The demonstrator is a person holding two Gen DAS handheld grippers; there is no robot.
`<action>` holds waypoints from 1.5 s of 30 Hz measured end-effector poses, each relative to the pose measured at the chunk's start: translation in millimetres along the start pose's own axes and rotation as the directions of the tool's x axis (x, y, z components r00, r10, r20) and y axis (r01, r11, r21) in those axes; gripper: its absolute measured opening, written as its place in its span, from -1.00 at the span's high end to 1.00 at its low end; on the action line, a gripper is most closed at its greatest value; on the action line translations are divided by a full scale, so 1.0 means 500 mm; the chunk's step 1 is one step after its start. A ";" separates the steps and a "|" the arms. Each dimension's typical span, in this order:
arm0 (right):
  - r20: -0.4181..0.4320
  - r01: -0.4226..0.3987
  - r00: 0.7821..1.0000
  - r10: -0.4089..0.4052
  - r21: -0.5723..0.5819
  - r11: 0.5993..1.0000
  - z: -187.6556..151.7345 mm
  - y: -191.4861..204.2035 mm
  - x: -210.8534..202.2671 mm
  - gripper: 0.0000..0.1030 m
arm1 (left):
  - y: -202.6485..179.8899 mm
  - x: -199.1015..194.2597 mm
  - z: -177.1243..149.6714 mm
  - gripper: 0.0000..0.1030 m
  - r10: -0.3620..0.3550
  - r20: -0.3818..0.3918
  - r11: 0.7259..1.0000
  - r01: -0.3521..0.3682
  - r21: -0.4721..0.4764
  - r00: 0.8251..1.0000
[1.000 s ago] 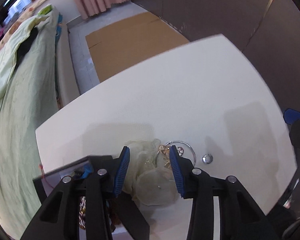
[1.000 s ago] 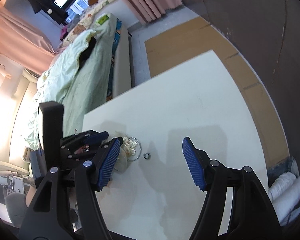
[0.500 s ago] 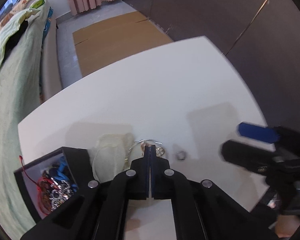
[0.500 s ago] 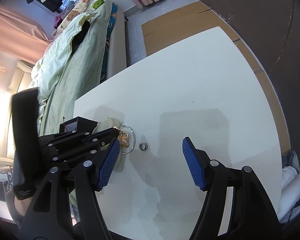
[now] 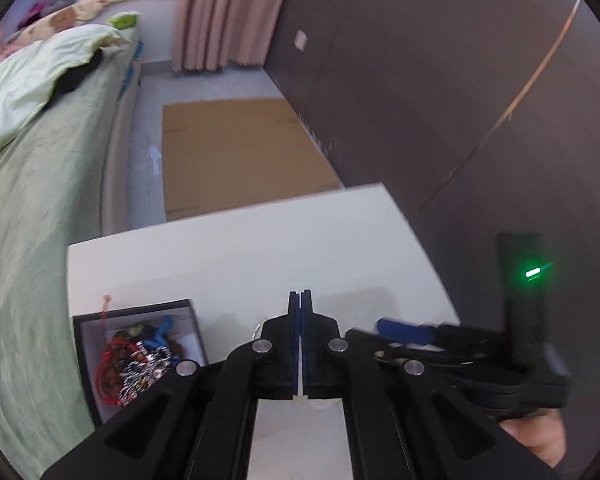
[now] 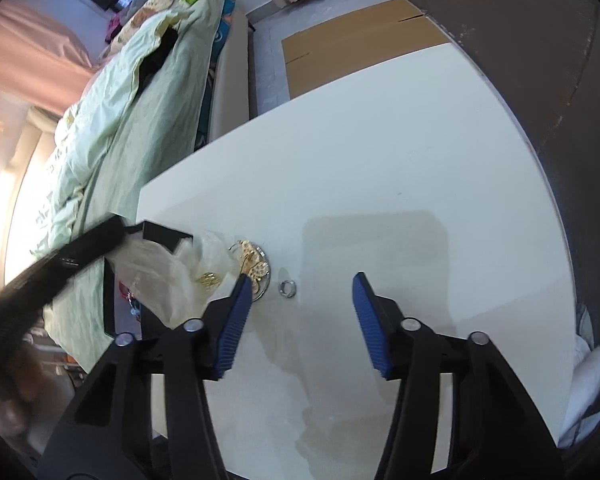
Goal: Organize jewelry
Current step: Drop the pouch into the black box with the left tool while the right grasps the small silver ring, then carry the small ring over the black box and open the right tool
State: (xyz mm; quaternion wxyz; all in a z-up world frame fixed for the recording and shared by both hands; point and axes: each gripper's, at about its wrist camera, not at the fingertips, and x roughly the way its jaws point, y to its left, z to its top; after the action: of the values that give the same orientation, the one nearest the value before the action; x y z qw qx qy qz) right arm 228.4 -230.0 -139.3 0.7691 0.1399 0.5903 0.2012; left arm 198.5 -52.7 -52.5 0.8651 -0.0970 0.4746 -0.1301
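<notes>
My left gripper (image 5: 299, 294) is shut, raised above the white table (image 5: 228, 264); nothing shows between its pads. A black jewelry box (image 5: 100, 318) with beads and a red cord lies at its lower left. My right gripper (image 6: 298, 280) is open above the table. Between its pads lies a small silver ring (image 6: 287, 288). Left of it, gold jewelry (image 6: 254, 264) rests in a wire hoop beside a pale sheer pouch (image 6: 168, 268). The left tool crosses the right wrist view as a blurred black bar (image 6: 48, 268).
A bed with a green quilt (image 6: 140, 100) runs along the table's left side. Flat cardboard (image 5: 236, 152) lies on the floor beyond the far edge. A dark wall (image 5: 440, 80) stands to the right. The right tool (image 5: 480, 360) shows at the left view's lower right.
My left gripper shut near the gold jewelry, then lifted and tilted up away from the pile. The right gripper moved lower and closer to the ring and stayed open.
</notes>
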 end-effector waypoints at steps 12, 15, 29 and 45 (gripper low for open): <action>-0.023 0.176 0.983 -0.184 -0.196 0.965 -0.015 0.079 0.083 0.41 | 0.124 -0.109 -0.025 1.00 -0.035 0.147 0.987 0.058 -0.150 0.989; -0.002 0.234 0.970 -0.242 -0.236 0.943 -0.019 0.097 0.094 0.45 | 0.142 -0.132 -0.031 1.00 -0.042 0.167 0.984 0.070 -0.166 0.985; 0.116 0.235 0.970 -0.213 -0.230 0.945 -0.024 0.135 0.035 0.74 | 0.195 -0.148 -0.044 0.98 0.021 0.154 0.974 0.014 -0.227 0.988; 0.237 -0.064 0.962 0.133 -0.277 0.959 -0.047 0.276 -0.044 0.74 | 0.259 -0.201 -0.074 -0.45 0.098 0.197 0.960 -0.040 -0.278 0.975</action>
State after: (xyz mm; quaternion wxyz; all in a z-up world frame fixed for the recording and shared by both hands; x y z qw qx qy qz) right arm 180.7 -119.7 -64.3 0.8389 0.0888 0.4469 0.2977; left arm 132.7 100.1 -29.6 0.8926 -0.2116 0.3975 -0.0224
